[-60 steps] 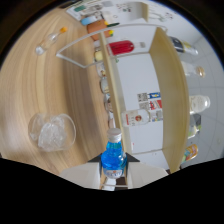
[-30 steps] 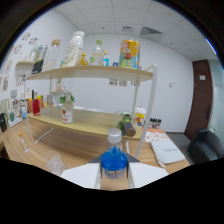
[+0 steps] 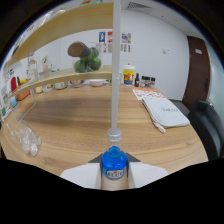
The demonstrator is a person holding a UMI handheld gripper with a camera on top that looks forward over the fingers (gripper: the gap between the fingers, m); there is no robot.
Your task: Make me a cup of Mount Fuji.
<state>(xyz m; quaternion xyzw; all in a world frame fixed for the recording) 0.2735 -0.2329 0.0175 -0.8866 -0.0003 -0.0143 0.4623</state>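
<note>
Blue bottle (image 3: 114, 164) sits between the 2 fingers of the hand-held gripper (image 3: 114, 176), clamped at body level w/ the label just above the pads; neck and pale cap (image 3: 114, 135) stick up free ahead of the fingers. Bottle appears lifted, upright, no tilt seen, over the near part of the wooden surface (image 3: 90, 125). Handling, as judged: small, rigid body (glass or hard plastic, can't tell which), liquid-filled so moderately heavy for its size; smooth wall approx. slippery, label band gives the better friction. Best hold = mid-body on or just under the label, as now; avoid neck, since cap needs to stay accessible for pouring. If glass, fragile on set-down, so lower gently. Liquid will slosh when tipped, expect weight shift toward the neck. Outward: clear glassware (image 3: 27, 140) near the surface edge, to one side of the fingers, well apart from the bottle; likely the pour target, not confirmed. White folded cloth (image 3: 162, 112) on the far side. Beyond, a thin vertical post (image 3: 116, 65) rises directly behind the bottle; shelf (image 3: 75, 77) w/ small jars and a green-brown object (image 3: 85, 55). Dark door and dark chair further off.
</note>
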